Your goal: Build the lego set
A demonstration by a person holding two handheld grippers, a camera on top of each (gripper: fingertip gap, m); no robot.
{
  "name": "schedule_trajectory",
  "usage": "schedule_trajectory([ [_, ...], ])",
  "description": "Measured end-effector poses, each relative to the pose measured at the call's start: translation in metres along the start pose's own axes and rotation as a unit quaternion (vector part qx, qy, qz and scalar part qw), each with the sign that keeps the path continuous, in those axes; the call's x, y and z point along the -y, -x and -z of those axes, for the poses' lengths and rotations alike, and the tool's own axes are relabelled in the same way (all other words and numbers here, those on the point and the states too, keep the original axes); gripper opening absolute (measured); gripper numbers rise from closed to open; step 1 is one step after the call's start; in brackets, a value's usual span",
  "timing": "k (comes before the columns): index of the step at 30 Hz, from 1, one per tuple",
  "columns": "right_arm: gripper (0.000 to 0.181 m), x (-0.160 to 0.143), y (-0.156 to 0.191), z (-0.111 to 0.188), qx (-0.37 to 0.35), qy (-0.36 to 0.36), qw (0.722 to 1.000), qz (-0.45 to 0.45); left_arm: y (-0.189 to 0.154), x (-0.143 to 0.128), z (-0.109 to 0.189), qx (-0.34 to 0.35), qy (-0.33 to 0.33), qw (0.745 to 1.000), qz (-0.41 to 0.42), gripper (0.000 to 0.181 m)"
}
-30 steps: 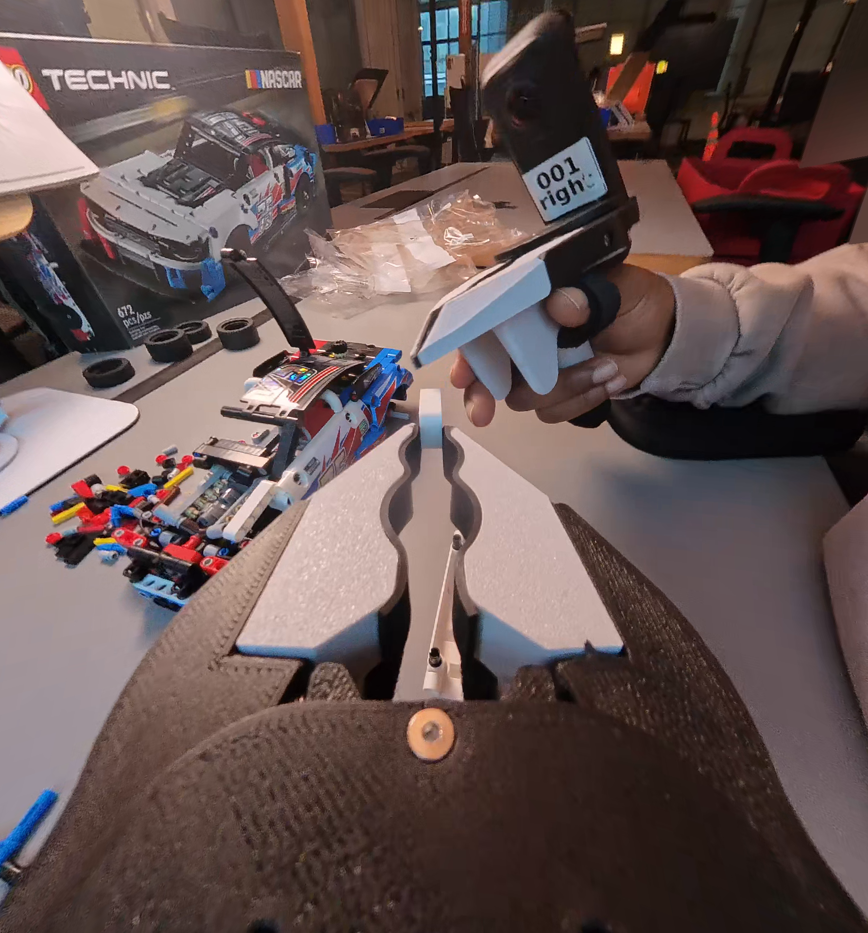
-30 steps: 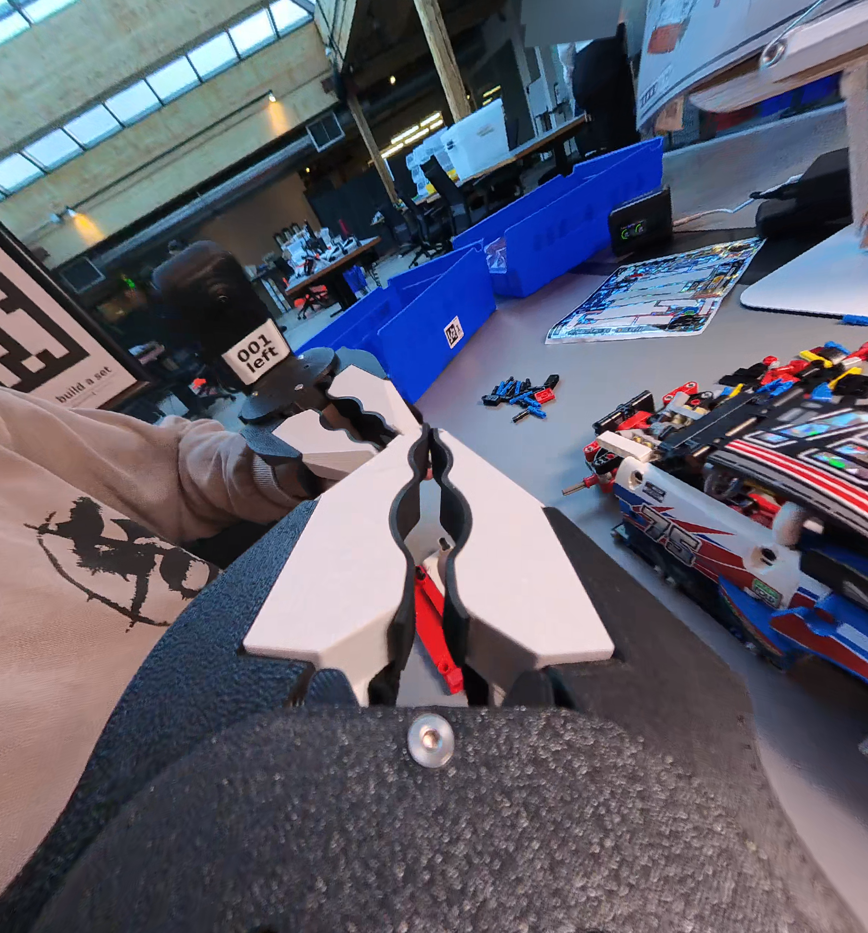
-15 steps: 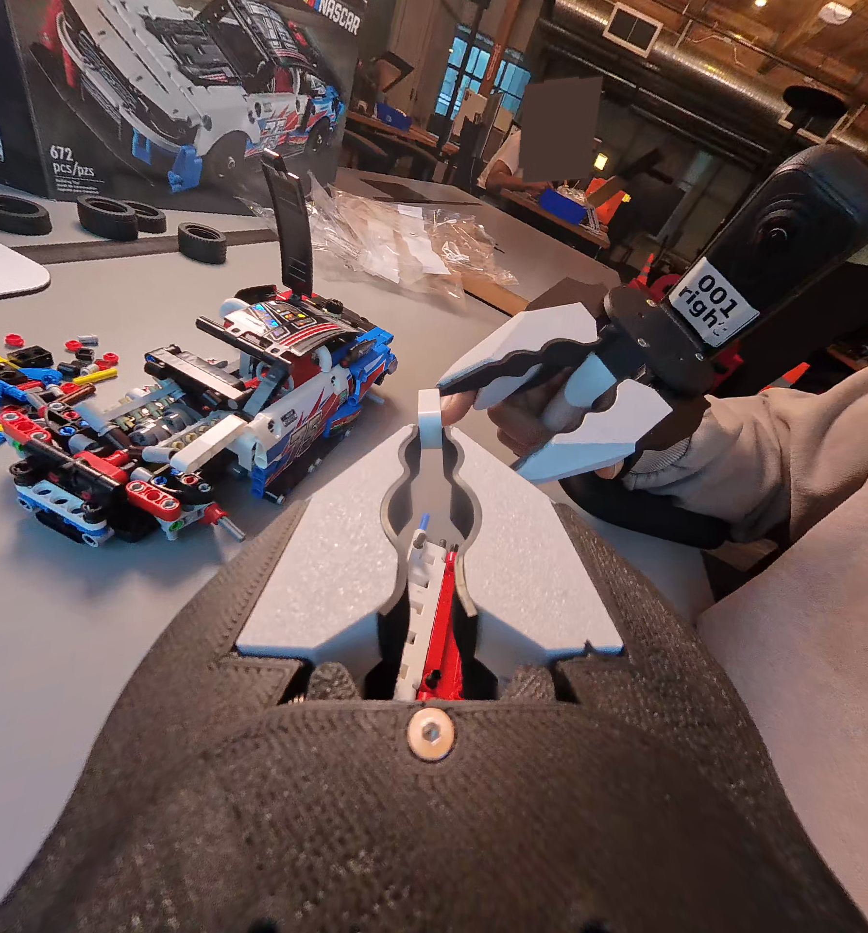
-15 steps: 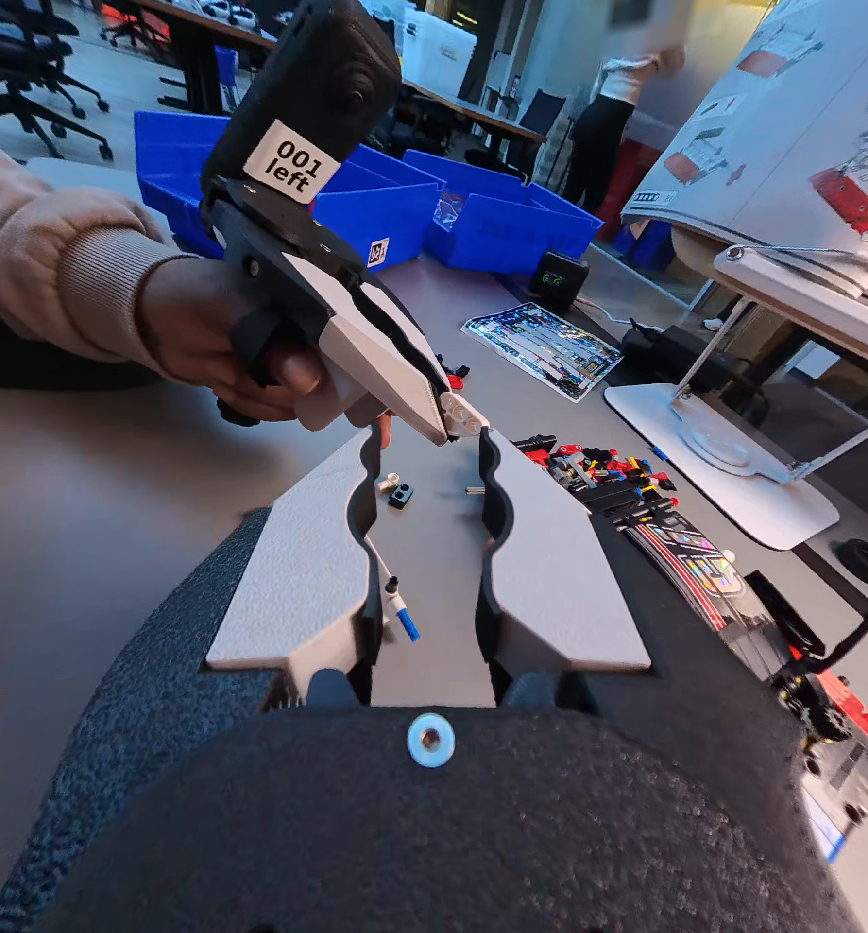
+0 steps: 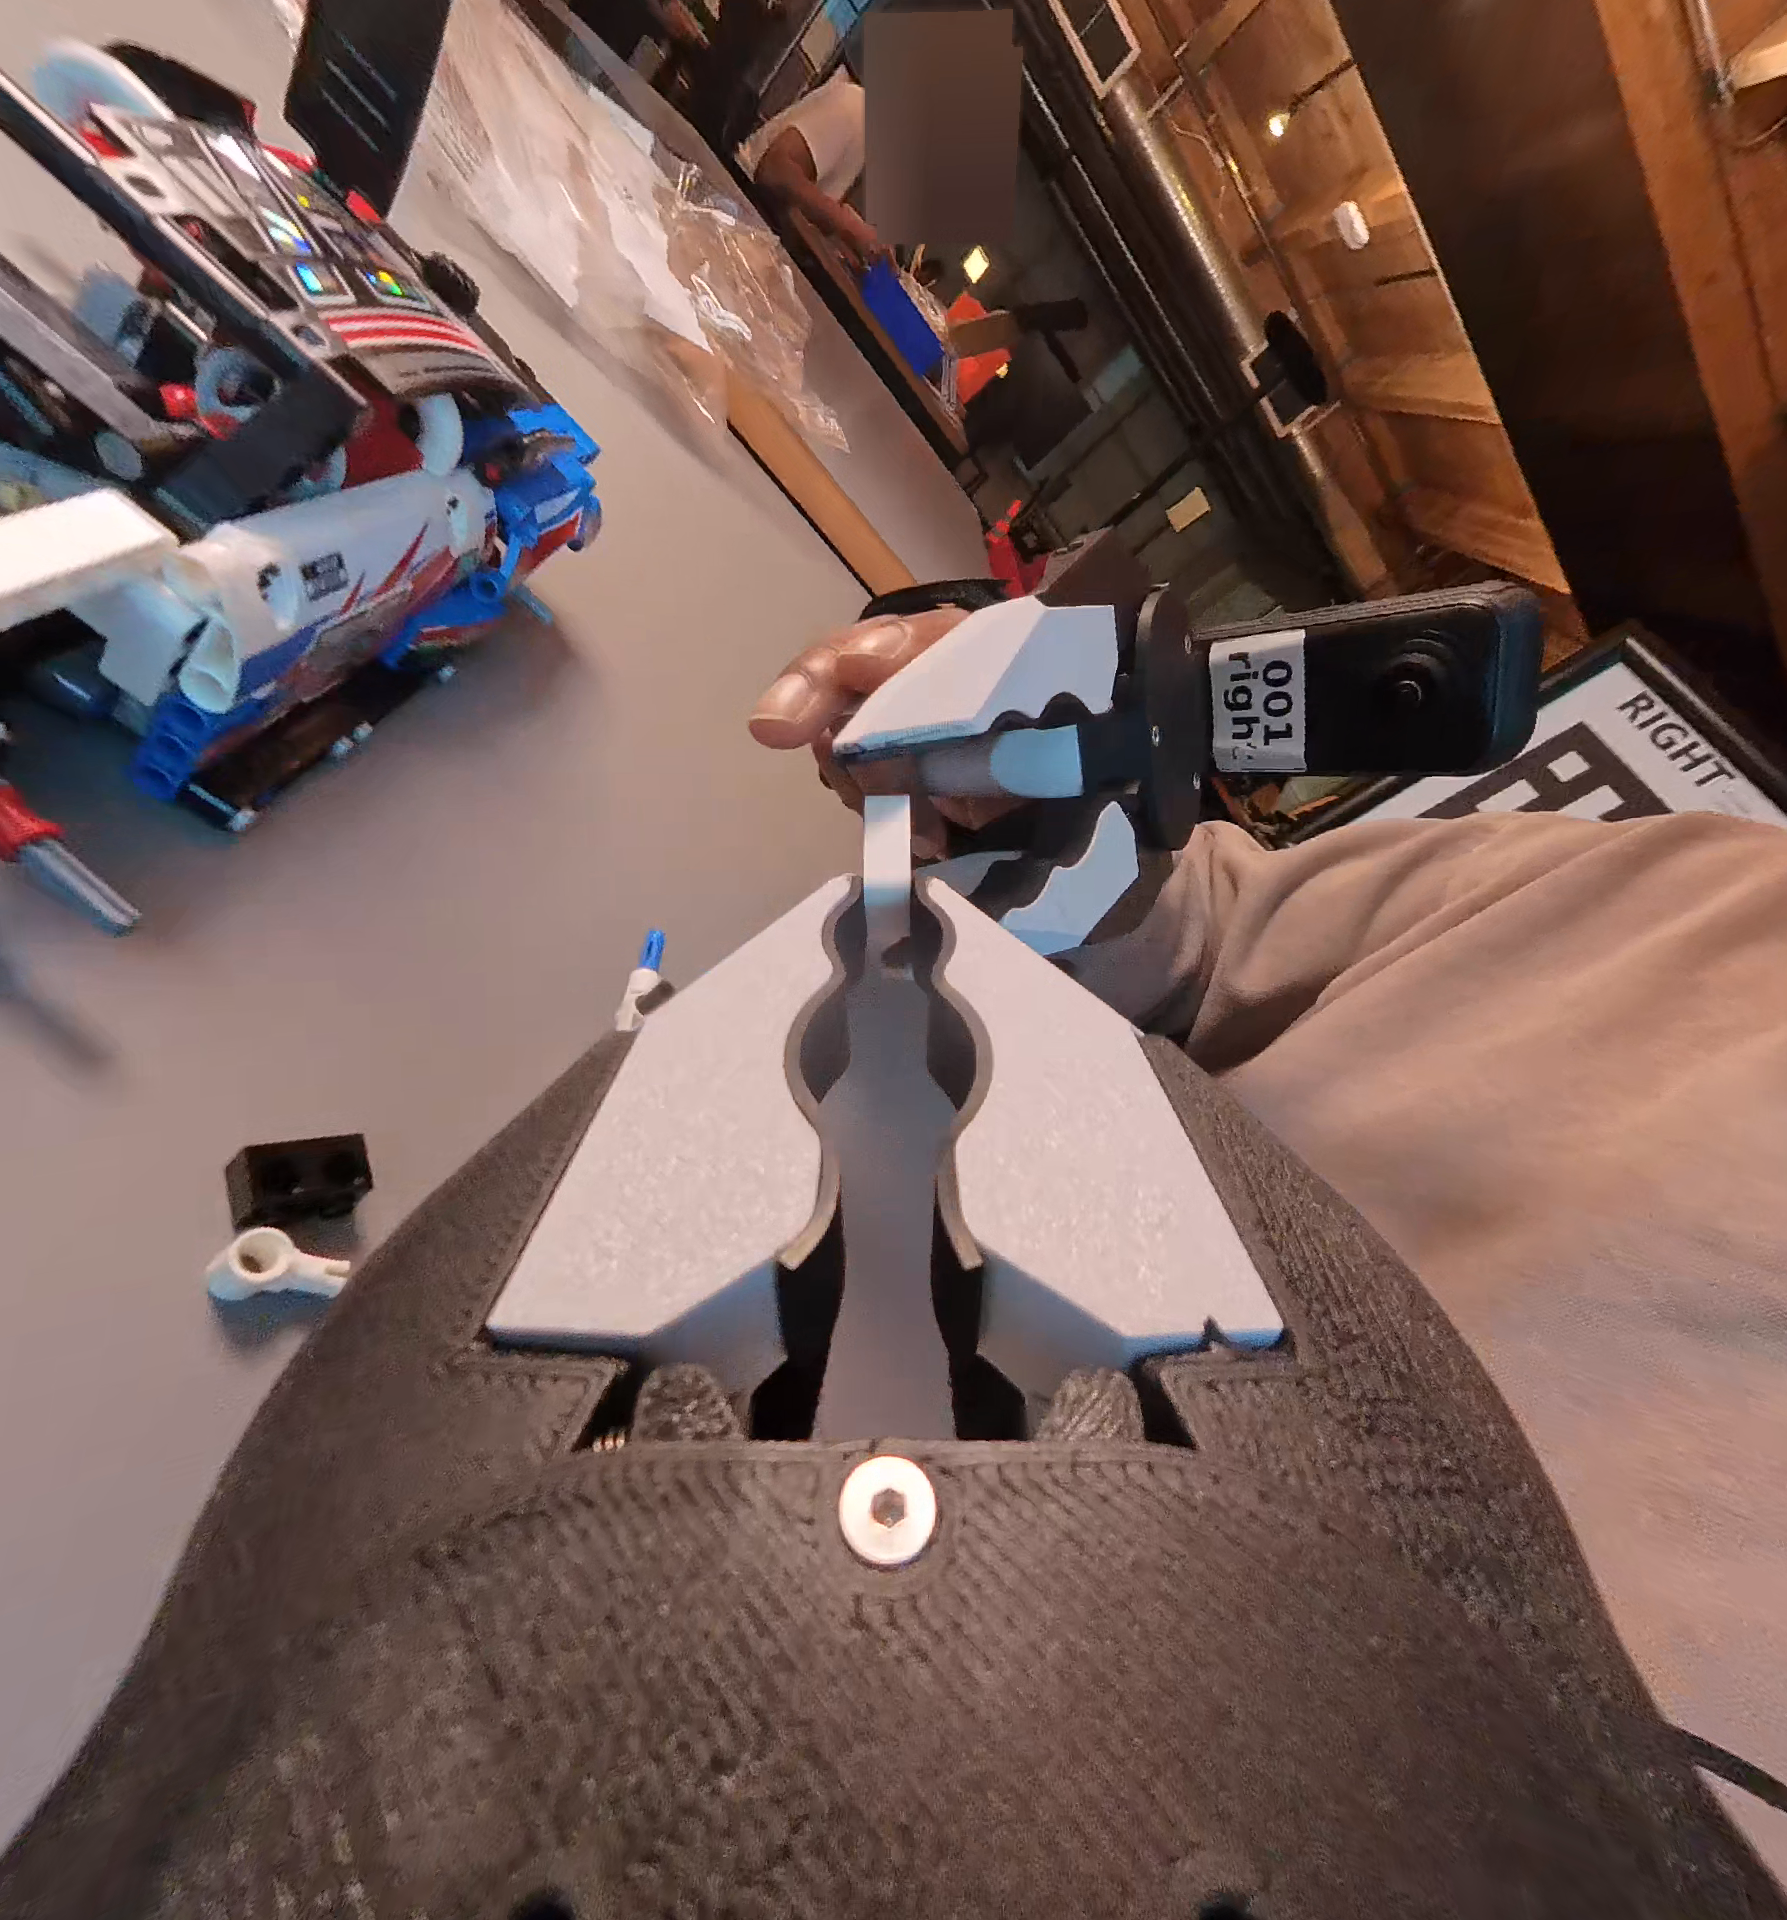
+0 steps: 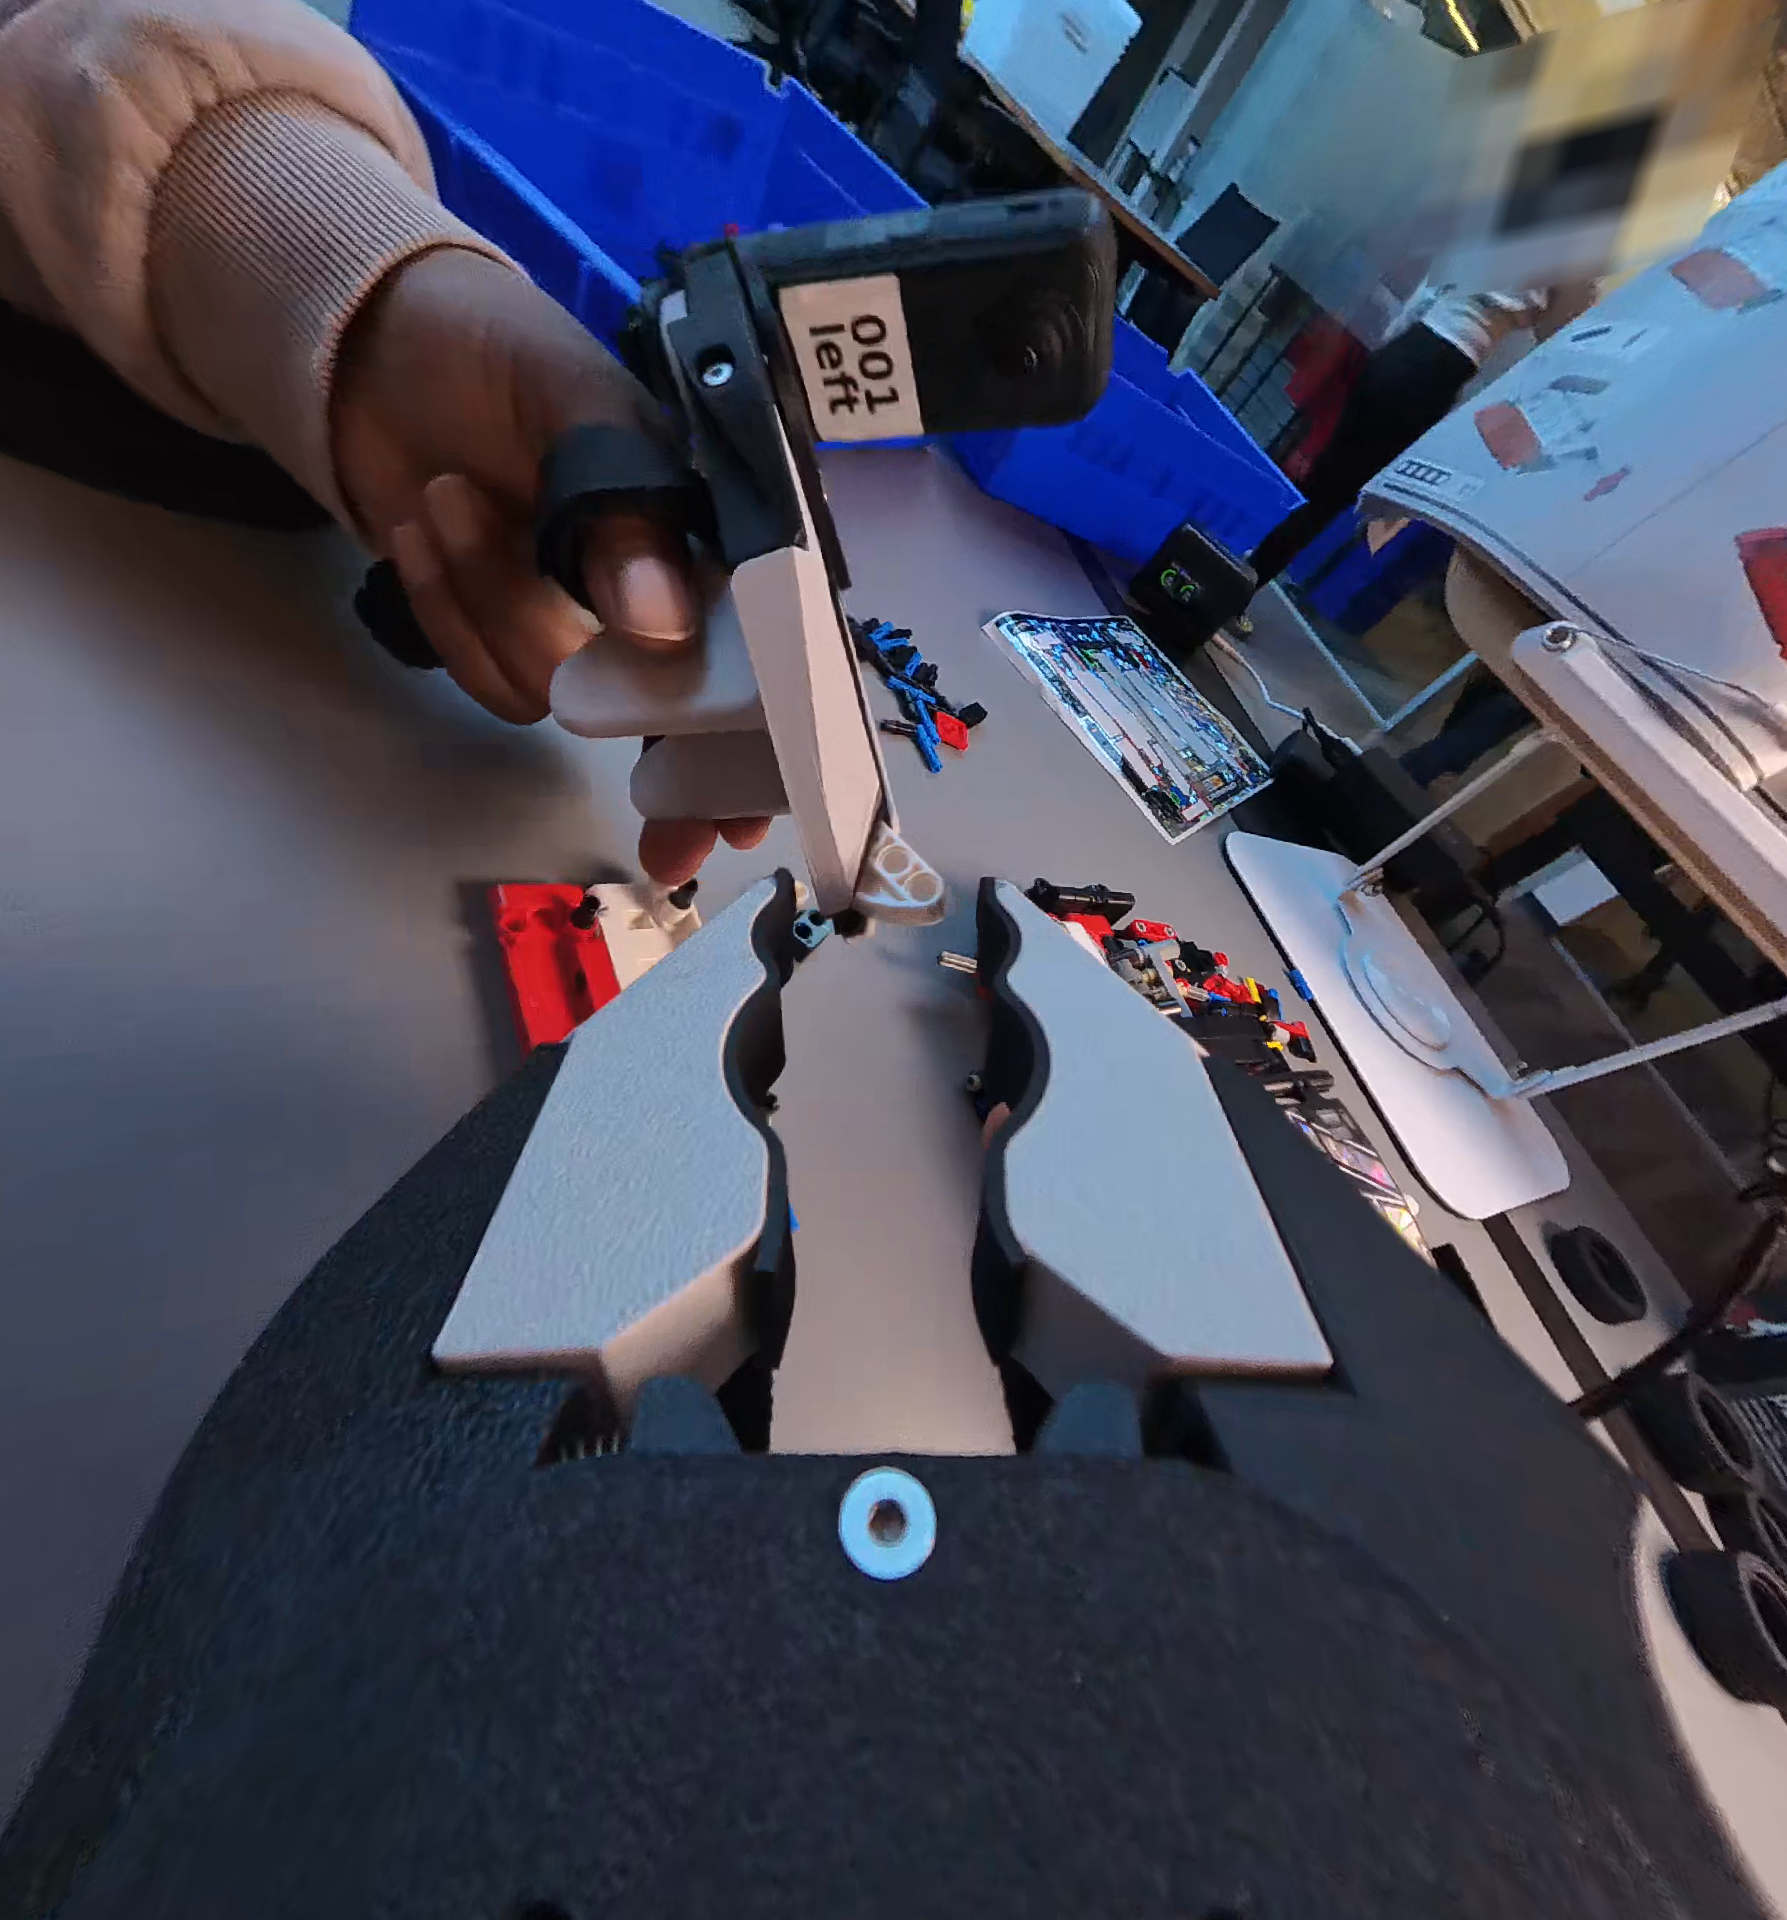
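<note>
Left gripper (image 5: 887,914) fingers clenched on white angled beam (image 6: 899,883), only tip-pinched. Right gripper (image 6: 884,920) fingers released, spread around it, mid-frame. Sloppy handoff could drop beam onto tabletop (image 6: 193,831).

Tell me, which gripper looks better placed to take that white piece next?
Probably the right gripper: it is open and empty, its fingertips flanking the white piece. The left gripper is already shut on that piece.
</note>
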State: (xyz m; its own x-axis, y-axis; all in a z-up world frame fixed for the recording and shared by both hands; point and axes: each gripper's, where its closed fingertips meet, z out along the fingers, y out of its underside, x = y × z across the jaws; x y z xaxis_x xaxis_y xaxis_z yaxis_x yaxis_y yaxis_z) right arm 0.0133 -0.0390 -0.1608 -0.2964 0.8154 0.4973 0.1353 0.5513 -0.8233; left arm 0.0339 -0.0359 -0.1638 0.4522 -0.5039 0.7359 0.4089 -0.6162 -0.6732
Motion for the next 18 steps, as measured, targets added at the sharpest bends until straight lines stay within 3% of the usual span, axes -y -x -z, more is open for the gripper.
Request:
schedule_trajectory([
  [7,0.023,-0.007,0.003,-0.008,-0.031,0.039,0.998,0.048,0.002,-0.005,-0.005,-0.005,-0.002,0.999,0.034,0.006],
  [11,0.022,-0.001,0.003,-0.004,-0.014,0.013,1.0,0.018,-0.006,-0.002,-0.005,-0.036,-0.008,0.998,0.046,0.007],
  [14,0.022,0.002,0.006,0.001,0.0,-0.008,1.0,0.025,-0.016,0.002,-0.001,-0.075,-0.012,0.995,0.061,0.02],
  [18,0.022,0.005,0.012,0.002,0.01,-0.026,0.998,0.057,-0.016,0.001,0.001,-0.084,0.0,0.994,0.072,0.012],
])
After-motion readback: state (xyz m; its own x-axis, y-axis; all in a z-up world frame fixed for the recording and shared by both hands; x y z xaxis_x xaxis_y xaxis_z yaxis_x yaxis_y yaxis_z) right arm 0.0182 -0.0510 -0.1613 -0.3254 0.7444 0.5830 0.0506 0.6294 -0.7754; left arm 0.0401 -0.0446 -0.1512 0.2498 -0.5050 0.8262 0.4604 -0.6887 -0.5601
